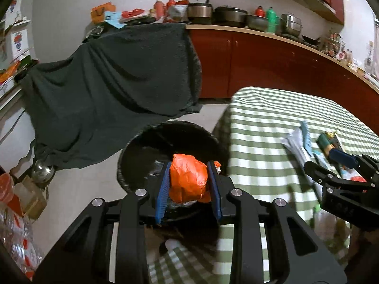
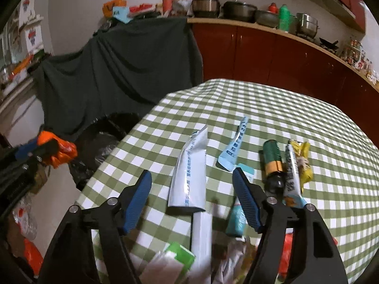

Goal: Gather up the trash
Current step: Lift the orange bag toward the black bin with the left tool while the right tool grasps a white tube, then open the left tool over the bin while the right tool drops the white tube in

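Note:
My left gripper [image 1: 189, 165] is shut on a crumpled orange wrapper [image 1: 189, 179] and holds it above the open black-lined trash bin [image 1: 142, 146] beside the table. The orange wrapper also shows at the left of the right wrist view [image 2: 61, 152]. My right gripper [image 2: 191, 175] is open over the green checked tablecloth [image 2: 260, 104], its fingers on either side of a white pouch [image 2: 189, 172]. A light blue sachet [image 2: 233, 151], a green and gold battery [image 2: 272, 158] and a yellow snack wrapper [image 2: 299, 163] lie to its right.
More wrappers and a green-white packet [image 2: 177, 258] lie at the table's near edge. A dark cloth [image 1: 113, 87] drapes furniture behind the bin. Red cabinets [image 1: 260, 66] with pots on the counter line the back. Boxes and bottles [image 1: 21, 203] clutter the floor at left.

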The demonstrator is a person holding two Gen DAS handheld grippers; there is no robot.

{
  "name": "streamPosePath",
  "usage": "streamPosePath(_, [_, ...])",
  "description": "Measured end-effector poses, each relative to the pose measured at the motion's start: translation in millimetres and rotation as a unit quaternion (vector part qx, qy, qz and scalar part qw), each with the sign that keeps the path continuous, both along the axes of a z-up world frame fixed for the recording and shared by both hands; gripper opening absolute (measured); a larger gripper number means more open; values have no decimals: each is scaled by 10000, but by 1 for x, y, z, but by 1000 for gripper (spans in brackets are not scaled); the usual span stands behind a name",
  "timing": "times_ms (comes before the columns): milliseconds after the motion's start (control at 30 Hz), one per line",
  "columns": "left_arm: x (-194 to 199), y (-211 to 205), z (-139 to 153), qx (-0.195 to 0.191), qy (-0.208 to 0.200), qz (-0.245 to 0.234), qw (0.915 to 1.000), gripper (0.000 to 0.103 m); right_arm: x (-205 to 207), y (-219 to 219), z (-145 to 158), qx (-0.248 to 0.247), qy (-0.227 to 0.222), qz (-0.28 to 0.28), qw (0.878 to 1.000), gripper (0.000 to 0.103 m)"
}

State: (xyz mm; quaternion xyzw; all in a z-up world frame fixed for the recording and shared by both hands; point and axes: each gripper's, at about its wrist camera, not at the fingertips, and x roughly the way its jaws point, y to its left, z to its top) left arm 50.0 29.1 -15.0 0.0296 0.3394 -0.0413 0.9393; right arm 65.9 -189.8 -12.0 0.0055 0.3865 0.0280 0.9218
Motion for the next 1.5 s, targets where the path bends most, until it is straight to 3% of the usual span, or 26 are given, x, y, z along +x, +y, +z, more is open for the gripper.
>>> streamPosePath(233, [13, 23, -6, -48, 48, 204, 9998, 30, 16, 1, -17, -12, 479, 74, 9988, 31])
streamPosePath(367, [18, 28, -8, -83, 109, 264, 9996, 30, 16, 3, -15, -10, 384, 89, 9992, 18])
streamPosePath(600, [26, 32, -4, -24, -10, 283, 9996, 30, 23, 27, 15, 181, -78, 469, 9987, 17])
streamPosePath(900, [49, 42, -12, 15, -19, 399, 9992, 30, 54, 77, 32, 396, -164, 1031, 9938, 17])
streamPosePath(1500, [100, 53, -34, 281, 121, 579, 9979, 31, 102, 125, 6, 313, 294, 1077, 9933, 17])
